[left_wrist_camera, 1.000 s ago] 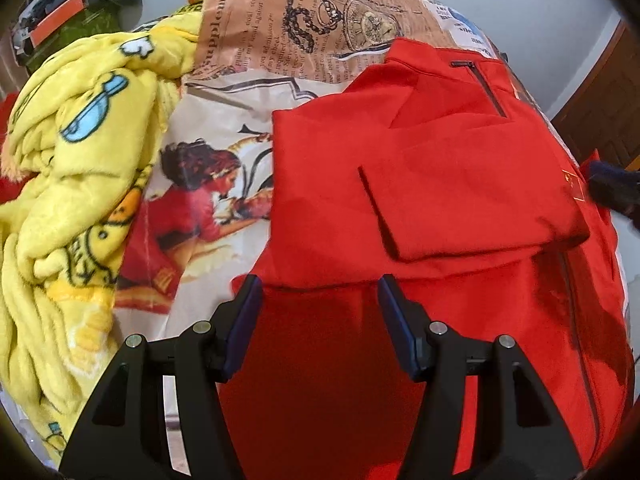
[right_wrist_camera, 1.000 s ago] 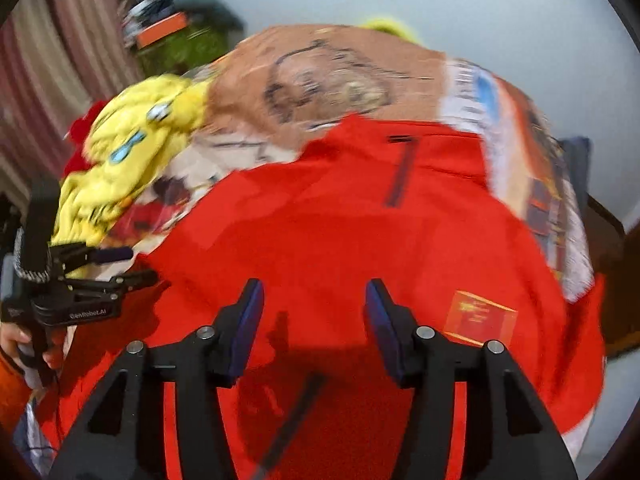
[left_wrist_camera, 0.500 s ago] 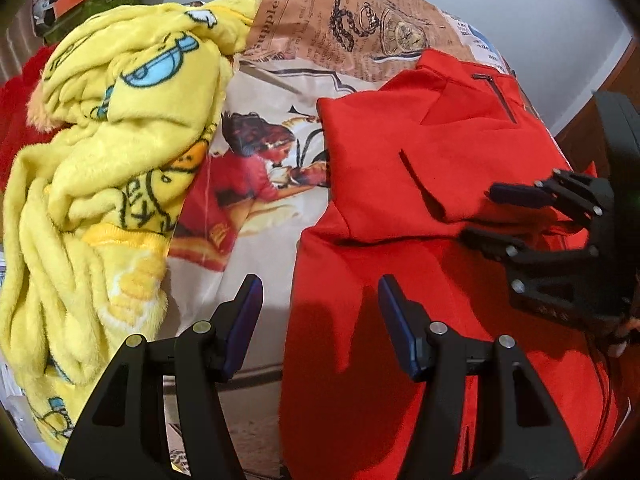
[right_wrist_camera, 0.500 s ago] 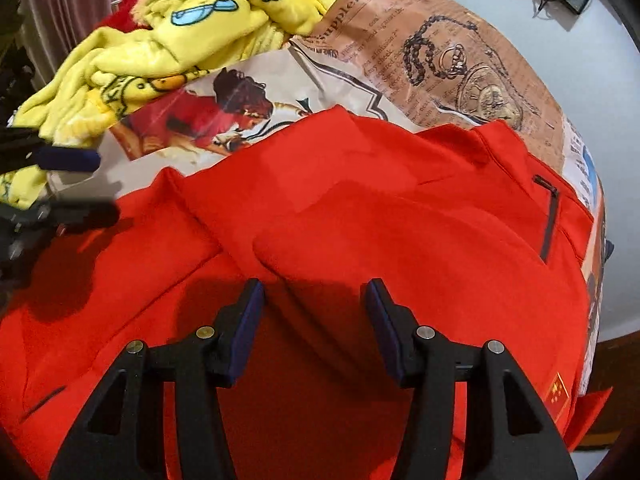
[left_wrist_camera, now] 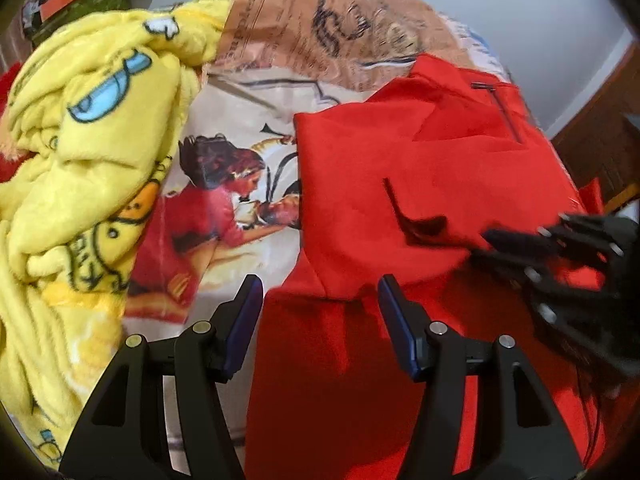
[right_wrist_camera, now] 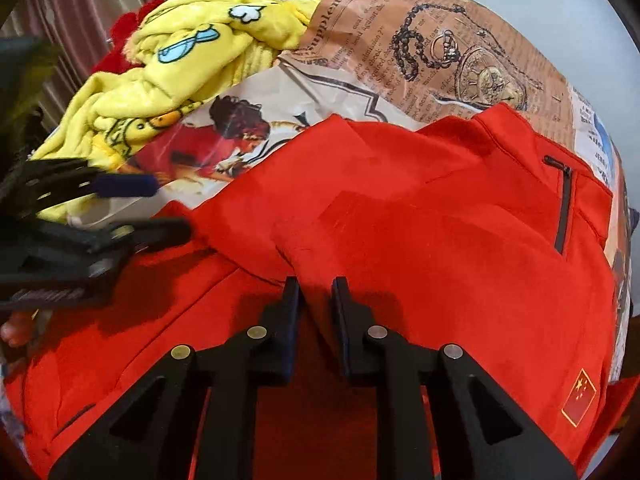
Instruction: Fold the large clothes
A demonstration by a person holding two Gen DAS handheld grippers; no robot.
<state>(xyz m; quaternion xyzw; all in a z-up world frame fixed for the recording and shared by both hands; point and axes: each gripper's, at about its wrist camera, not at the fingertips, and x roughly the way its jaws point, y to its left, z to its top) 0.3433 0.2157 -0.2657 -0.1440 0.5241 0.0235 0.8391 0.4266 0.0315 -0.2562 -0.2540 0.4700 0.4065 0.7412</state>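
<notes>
A large red jacket (left_wrist_camera: 420, 184) lies spread on the printed bed cover, with a sleeve folded across its chest; it fills the right wrist view (right_wrist_camera: 460, 248), where a black zip and a small flag patch (right_wrist_camera: 579, 398) show. My left gripper (left_wrist_camera: 320, 296) is open and empty over the jacket's left edge. My right gripper (right_wrist_camera: 316, 292) has its jaws closed to a narrow gap on the end of the folded red sleeve (right_wrist_camera: 304, 248). Each gripper shows in the other's view, the right (left_wrist_camera: 520, 248) and the left (right_wrist_camera: 152, 208).
A crumpled yellow cartoon blanket (left_wrist_camera: 80, 168) is heaped on the left of the bed (right_wrist_camera: 192, 60). The printed cover (left_wrist_camera: 340, 28) with newspaper and figure pictures lies under everything. A pale wall and a brown wooden door (left_wrist_camera: 600, 128) stand behind at the right.
My right gripper has closed from wide open onto the end of the folded sleeve. My left gripper stayed open and shifted slightly right towards the jacket's edge.
</notes>
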